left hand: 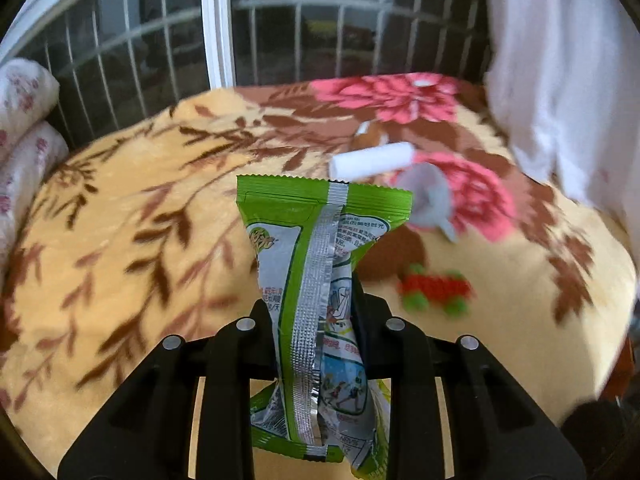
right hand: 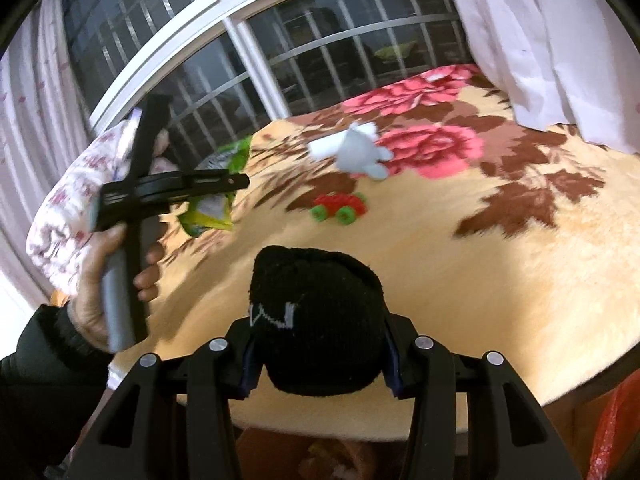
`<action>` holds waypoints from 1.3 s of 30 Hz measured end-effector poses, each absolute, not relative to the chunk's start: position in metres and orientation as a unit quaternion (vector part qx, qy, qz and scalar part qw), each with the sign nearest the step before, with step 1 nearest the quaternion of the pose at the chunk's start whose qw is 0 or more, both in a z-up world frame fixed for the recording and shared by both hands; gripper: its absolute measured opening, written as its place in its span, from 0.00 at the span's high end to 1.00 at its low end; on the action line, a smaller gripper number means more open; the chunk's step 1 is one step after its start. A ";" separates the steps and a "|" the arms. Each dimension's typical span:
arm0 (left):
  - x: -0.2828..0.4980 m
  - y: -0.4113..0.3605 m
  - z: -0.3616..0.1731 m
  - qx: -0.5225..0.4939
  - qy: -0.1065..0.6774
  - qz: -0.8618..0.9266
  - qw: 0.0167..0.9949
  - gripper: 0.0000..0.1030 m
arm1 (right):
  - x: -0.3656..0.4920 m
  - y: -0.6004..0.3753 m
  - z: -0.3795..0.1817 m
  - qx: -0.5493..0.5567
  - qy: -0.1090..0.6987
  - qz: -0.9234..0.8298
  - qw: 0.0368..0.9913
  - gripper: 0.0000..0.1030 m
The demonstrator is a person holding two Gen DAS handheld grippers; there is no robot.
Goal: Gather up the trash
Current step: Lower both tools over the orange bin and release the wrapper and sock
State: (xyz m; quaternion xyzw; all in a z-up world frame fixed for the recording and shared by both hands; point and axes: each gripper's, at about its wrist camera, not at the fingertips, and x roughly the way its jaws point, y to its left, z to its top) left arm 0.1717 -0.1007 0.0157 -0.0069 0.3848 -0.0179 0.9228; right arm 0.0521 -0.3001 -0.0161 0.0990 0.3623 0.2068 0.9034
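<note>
Trash here is a crumpled green and silver foil snack wrapper (left hand: 320, 280), clamped upright between the closed jaws of the left hand-held gripper (left hand: 316, 320) and lifted clear of the bed's beige floral fleece blanket (left hand: 120, 220), probably so it can be carried off without dragging. The right hand-held gripper (right hand: 320, 344) is clamped on a black knitted sock (right hand: 316, 320) with a white stitched mark, held above the blanket's near edge. Still lying on the blanket, well apart from both grippers, are a white paper roll (left hand: 372, 160), a pale grey soft toy (left hand: 430, 200) just beside it, and a small red toy car with green wheels (left hand: 436, 288). The roll looks like the likeliest trash left.
</note>
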 end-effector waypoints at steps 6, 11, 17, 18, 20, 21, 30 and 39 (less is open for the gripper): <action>0.066 -0.099 0.027 0.018 0.365 -0.042 0.930 0.76 | 0.015 -0.275 -0.016 0.074 0.377 0.239 0.892 0.55; -0.006 -0.094 0.014 0.044 0.371 -0.061 0.926 0.76 | -0.020 -0.260 -0.013 0.039 0.376 0.269 0.886 0.55; -0.076 -0.091 -0.028 0.053 0.412 -0.105 0.904 0.76 | -0.061 -0.248 -0.023 0.008 0.397 0.323 0.859 0.55; -0.086 -0.093 -0.037 0.059 0.419 -0.115 0.899 0.76 | -0.068 -0.246 -0.029 0.000 0.405 0.329 0.853 0.55; -0.098 -0.098 -0.058 0.073 0.439 -0.132 0.886 0.76 | -0.076 -0.244 -0.040 -0.011 0.420 0.334 0.844 0.55; -0.100 -0.100 -0.073 0.077 0.455 -0.141 0.876 0.76 | -0.079 -0.243 -0.050 -0.016 0.434 0.336 0.836 0.55; -0.066 -0.107 -0.168 0.088 0.546 -0.169 0.816 0.76 | -0.073 -0.223 -0.124 -0.076 0.512 0.326 0.791 0.55; -0.047 -0.109 -0.196 0.087 0.577 -0.170 0.794 0.76 | -0.051 -0.218 -0.171 -0.075 0.568 0.308 0.760 0.55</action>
